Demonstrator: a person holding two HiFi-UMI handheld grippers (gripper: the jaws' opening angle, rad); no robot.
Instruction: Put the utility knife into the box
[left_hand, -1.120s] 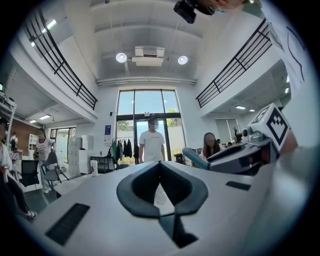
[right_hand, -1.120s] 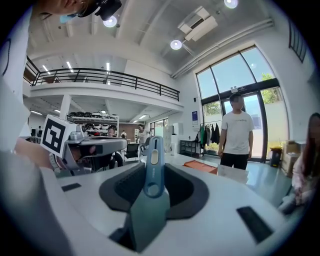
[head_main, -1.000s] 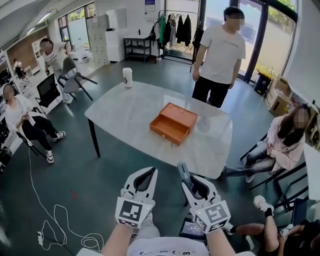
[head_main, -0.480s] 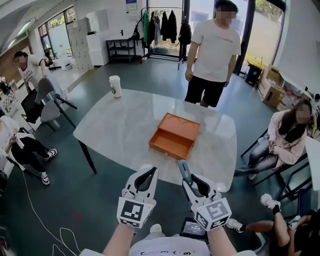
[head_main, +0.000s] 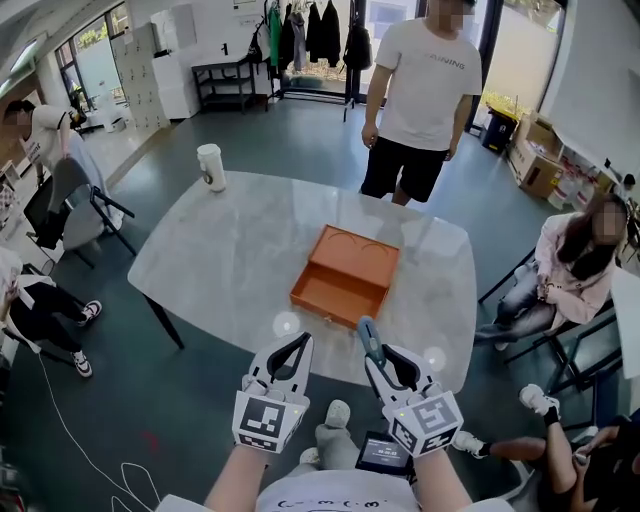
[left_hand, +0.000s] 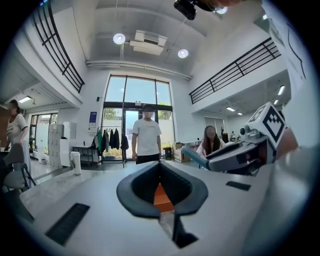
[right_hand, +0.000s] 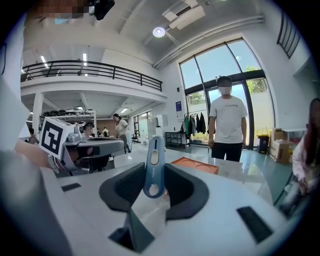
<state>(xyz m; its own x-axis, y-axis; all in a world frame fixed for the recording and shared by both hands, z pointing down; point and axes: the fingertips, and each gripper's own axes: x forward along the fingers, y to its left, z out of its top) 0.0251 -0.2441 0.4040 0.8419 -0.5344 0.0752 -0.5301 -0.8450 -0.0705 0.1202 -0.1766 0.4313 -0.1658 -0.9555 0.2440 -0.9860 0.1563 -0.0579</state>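
At table edge, right tongs clamp utility knife, long axis toward box, seemingly tilted up; left tongs together.

Bare tabletop rings the open orange box; a cup stands well left behind it

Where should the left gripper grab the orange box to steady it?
On the orange box, grip the near wall from above: a thin upright edge facing you, open on top. The left gripper has its jaws together; open first.
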